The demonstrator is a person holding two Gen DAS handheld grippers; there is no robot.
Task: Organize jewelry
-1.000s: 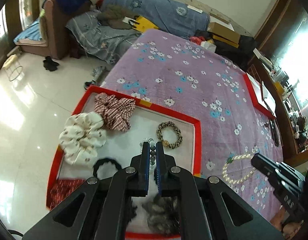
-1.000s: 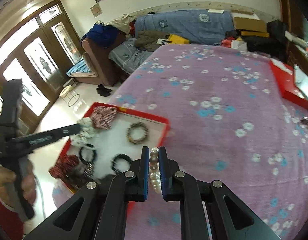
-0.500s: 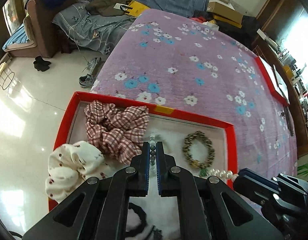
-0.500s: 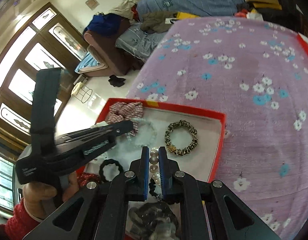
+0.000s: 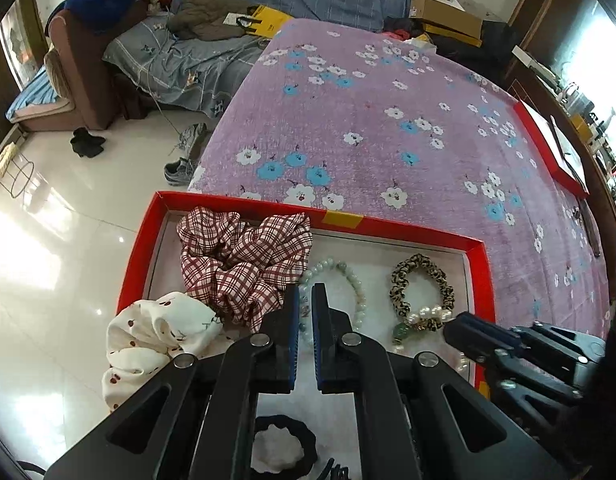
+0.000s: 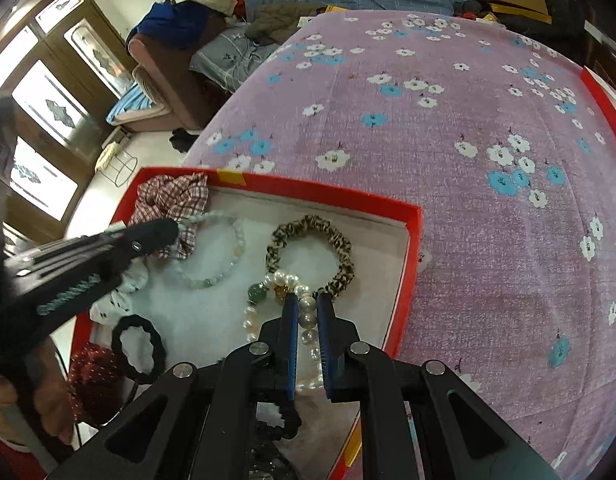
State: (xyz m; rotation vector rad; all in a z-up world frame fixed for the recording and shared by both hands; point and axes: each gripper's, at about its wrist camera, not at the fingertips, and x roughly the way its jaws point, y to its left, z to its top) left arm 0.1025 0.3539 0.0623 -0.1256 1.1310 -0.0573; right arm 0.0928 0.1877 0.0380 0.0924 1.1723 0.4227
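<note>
A red tray [image 5: 404,226] [image 6: 320,194] lies on the purple flowered cloth. My left gripper [image 5: 304,300] is shut on a pale green bead bracelet [image 5: 358,280], which lies on the tray floor; the bracelet also shows in the right wrist view [image 6: 227,266]. My right gripper [image 6: 308,308] is shut on a pearl bracelet [image 6: 305,316] with a green bead [image 6: 256,292], low over the tray; its far end rests on a leopard scrunchie [image 6: 340,244] [image 5: 440,276]. The right gripper's tip shows in the left wrist view [image 5: 464,332].
In the tray are a plaid scrunchie [image 5: 243,256], a white cherry-print scrunchie [image 5: 155,340], black hair ties [image 6: 137,348] [image 5: 283,448] and a dark red scrunchie [image 6: 91,380]. Another red tray [image 5: 548,148] lies at the cloth's far right. The floor drops off to the left.
Both grippers moved forward and down into the tray. The green bead bracelet now lies on the tray floor and the pearl bracelet's end rests on the leopard scrunchie.
</note>
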